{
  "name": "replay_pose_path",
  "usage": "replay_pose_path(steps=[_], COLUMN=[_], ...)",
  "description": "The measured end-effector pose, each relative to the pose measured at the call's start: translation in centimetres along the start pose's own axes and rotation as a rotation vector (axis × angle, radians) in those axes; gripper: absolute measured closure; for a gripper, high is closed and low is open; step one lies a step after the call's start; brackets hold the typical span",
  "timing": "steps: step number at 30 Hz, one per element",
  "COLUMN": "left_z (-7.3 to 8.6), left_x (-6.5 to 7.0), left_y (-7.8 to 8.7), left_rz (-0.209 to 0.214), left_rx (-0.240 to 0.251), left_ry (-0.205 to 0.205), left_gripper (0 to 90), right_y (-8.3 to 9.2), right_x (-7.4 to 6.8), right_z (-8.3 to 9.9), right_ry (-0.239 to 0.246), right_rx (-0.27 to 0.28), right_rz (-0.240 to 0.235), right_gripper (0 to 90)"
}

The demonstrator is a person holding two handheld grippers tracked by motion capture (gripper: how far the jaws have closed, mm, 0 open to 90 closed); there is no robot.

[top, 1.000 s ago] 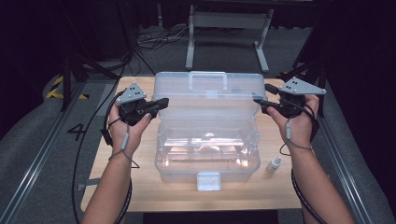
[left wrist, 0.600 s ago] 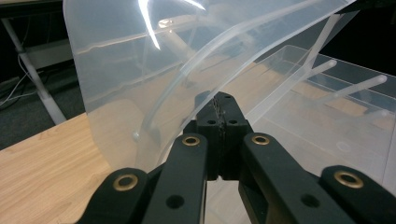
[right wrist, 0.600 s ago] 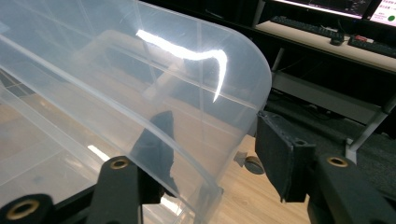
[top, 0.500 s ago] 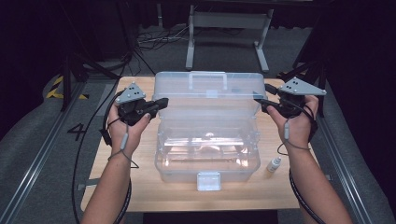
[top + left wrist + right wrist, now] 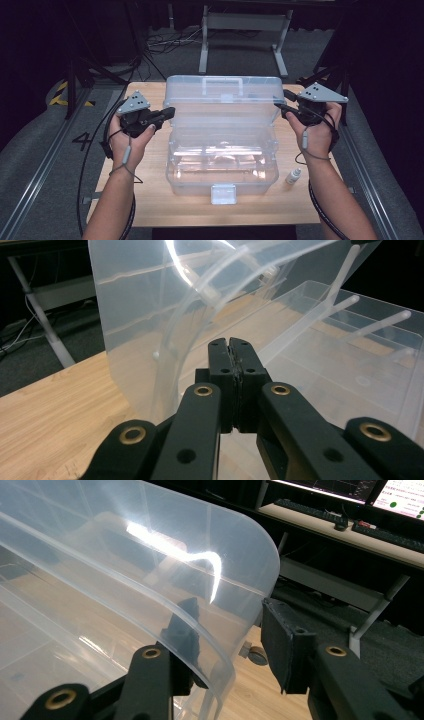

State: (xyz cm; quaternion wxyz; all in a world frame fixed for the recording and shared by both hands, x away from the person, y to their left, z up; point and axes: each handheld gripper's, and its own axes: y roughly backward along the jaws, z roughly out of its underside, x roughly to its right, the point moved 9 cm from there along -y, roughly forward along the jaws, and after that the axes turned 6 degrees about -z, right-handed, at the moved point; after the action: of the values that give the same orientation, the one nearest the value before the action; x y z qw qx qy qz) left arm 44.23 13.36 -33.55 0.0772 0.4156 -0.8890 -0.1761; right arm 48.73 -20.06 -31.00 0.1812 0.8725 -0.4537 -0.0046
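High view: we look from above our side, forward and down, whole table (image 5: 150, 200) in frame, floor and stand beyond. Left gripper view: we ride left gripper (image 5: 233, 347), very close, facing across clear box (image 5: 222, 135) from its left end. Right gripper view: we ride right gripper (image 5: 227, 625), very close at lid edge (image 5: 250, 595), facing desk with monitors. All three share box lid.

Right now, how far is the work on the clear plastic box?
Done: the lid of the clear box stands raised. In hand: the right gripper has its jaws around the lid's edge and they have just been closing, with a gap left at one pad. The left gripper is shut and empty beside the lid. Left: a firm grip.
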Motion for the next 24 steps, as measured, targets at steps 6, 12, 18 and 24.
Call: replay_pose_path(steps=[6, 12, 18, 24], left_z=[0.3, 0.8, 2.1, 3.5], left_x=[-0.4, -1.5, -2.8, -4.9], left_y=[1.4, 2.5, 2.8, 2.7], left_rz=[-0.013, -0.040, -0.075, -0.082], left_rx=[-0.005, -0.005, -0.039, -0.072], left_ry=[-0.004, 0.017, 0.018, 0.050], left_gripper=[88.0, 87.4, 86.1, 82.4], right_y=[-0.3, -0.6, -1.1, -1.6], right_x=[0.4, 0.7, 1.0, 1.6], right_z=[-0.1, -0.3, -0.5, -0.7], right_ry=[0.003, 0.016, -0.007, -0.033], right_rx=[-0.002, -0.031, -0.042, -0.048], right_rz=[0.008, 0.035, 0.037, 0.034], right_gripper=[62.4, 66.3, 67.2, 69.3])
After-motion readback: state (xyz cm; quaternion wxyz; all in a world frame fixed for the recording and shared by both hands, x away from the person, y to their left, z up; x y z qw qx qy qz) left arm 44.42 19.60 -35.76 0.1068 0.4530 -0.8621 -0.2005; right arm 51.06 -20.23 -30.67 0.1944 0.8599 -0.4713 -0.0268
